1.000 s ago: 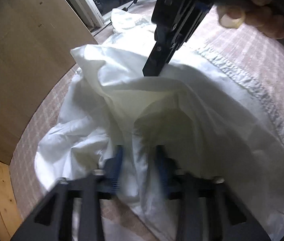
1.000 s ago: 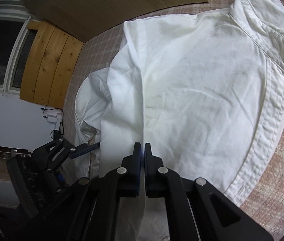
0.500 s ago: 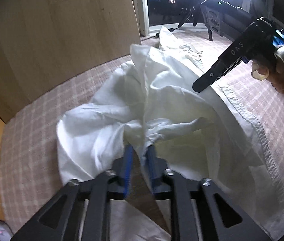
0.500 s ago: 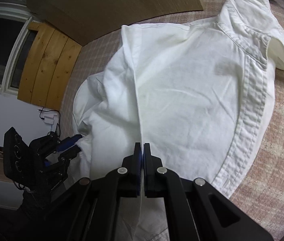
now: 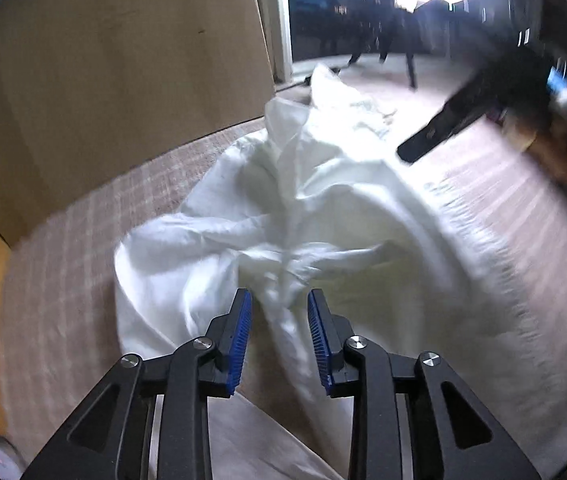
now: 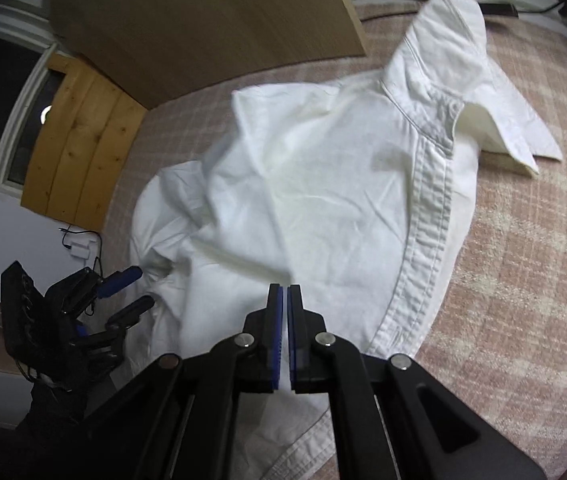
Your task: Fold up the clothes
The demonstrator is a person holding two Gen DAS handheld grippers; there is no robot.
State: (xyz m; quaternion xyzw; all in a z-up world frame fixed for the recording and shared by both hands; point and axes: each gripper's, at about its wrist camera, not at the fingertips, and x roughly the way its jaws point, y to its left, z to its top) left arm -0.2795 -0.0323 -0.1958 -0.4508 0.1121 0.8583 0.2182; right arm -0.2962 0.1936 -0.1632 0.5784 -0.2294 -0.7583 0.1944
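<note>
White shirt (image 6: 323,200) lying rumpled on the pink checked cloth (image 6: 523,260), collar toward the wooden board (image 6: 203,20). Left gripper (image 5: 279,312): jaws opening, a fold of shirt fabric loose between the blue pads (image 5: 239,340). Right gripper (image 6: 283,304): jaws pressed together, pinching the shirt's edge. No legible writing; the left view is blurred.

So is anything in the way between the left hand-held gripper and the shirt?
Nothing visible. The left hand-held gripper is right at the white shirt; its jaws are opening with a bunch of cloth between them, and only cloth and the checked cover lie ahead.
</note>
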